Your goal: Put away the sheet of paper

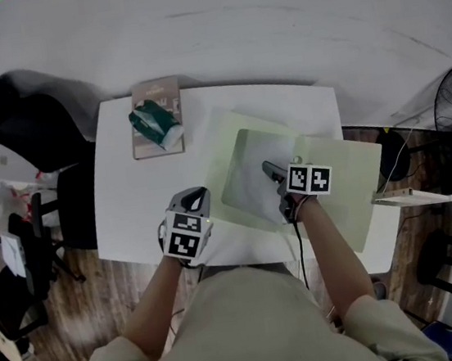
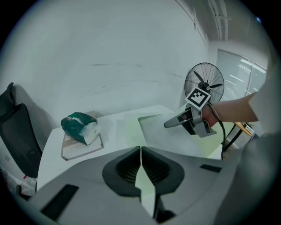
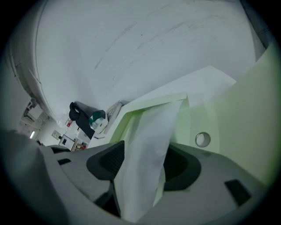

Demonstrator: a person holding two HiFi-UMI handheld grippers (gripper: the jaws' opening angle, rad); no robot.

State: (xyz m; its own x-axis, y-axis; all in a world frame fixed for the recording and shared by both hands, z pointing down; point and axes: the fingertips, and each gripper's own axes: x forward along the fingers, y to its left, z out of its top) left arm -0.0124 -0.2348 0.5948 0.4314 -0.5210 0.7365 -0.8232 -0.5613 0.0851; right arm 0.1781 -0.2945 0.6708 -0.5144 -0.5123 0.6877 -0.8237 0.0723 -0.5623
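**Sheet of paper** (image 1: 251,172): it lies inside the open pale-green folder (image 1: 346,180) on the white counter (image 1: 129,196). Its near part rises in a loose curl between the jaws of the right claw (image 3: 145,165). Those jaws stand wide apart with the pads clear of the paper, so the sheet is not gripped.

**Left claw** (image 2: 140,159): it is closed, tips together, at the folder's near left edge. Whether it nips the cover cannot be made out.

**Step in hand, as judged:** letting the sheet settle flat in the folder before the flap with the snap fastener (image 3: 202,139) folds over it.

**To do it well:**
- The right claw should draw back along the line of the curl, so that no pad drags the paper out or creases it.
- The left claw should hold the folder steady.
- The sheet's corners should lie within the folder's edges before closing.

**Book** (image 1: 156,119): it carries a green packet (image 1: 155,123) at the far left of the counter, well apart from the folder, and poses no obstacle.
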